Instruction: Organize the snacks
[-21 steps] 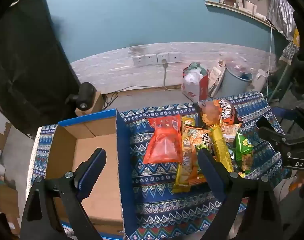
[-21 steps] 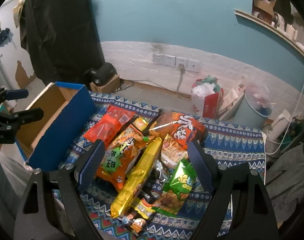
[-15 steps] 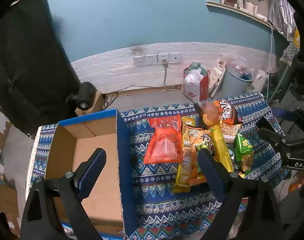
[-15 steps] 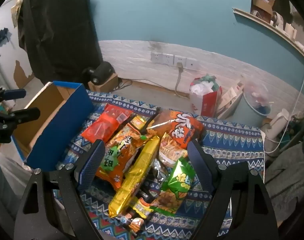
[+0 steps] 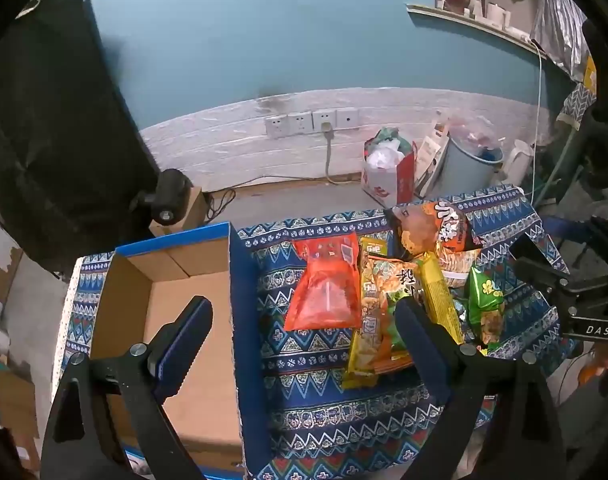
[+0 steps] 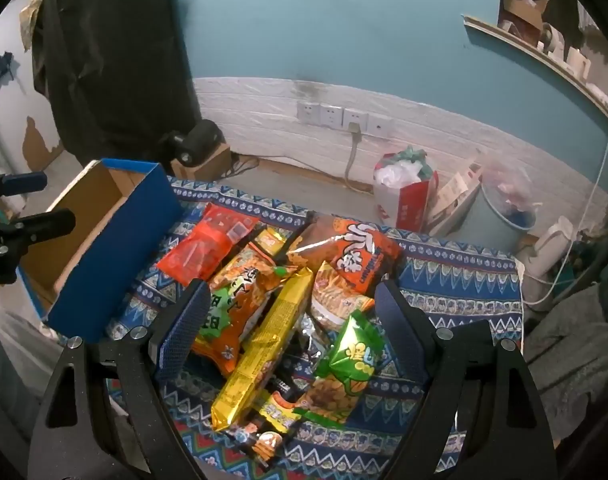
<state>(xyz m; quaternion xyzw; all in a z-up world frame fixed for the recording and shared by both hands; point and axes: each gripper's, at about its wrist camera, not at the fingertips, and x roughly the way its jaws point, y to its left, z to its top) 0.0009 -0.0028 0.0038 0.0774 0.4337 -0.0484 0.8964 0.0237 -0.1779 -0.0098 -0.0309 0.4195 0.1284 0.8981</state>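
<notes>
Both grippers hang above a table covered with a blue patterned cloth (image 5: 324, 364), pointing steeply down. Left gripper (image 5: 304, 320): jaws spread wide, nothing between the pads; it hovers over the right wall of the box and the bare strip of cloth beside it. Right gripper (image 6: 292, 304): jaws also wide apart, nothing gripped; it hovers over the snack pile without touching it. Cardboard box with blue outside (image 5: 184, 300) stands open at the left end of the cloth; its visible floor is bare. Snacks lie in a loose overlapping heap to the right of the box, apart from it: red-orange translucent bag (image 6: 208, 248) nearest the box, orange and green bag (image 6: 232, 300) partly over it, long gold packet (image 6: 272, 340) lying diagonally across the middle, large orange bag (image 6: 352, 256) at the far side, green bag (image 6: 348, 364) at the near right, small packets (image 6: 272, 412) at the near edge. Behind the table: a wall with sockets (image 6: 340, 118), a red and white bag (image 6: 404, 196), a grey bin (image 6: 500, 220).
</notes>
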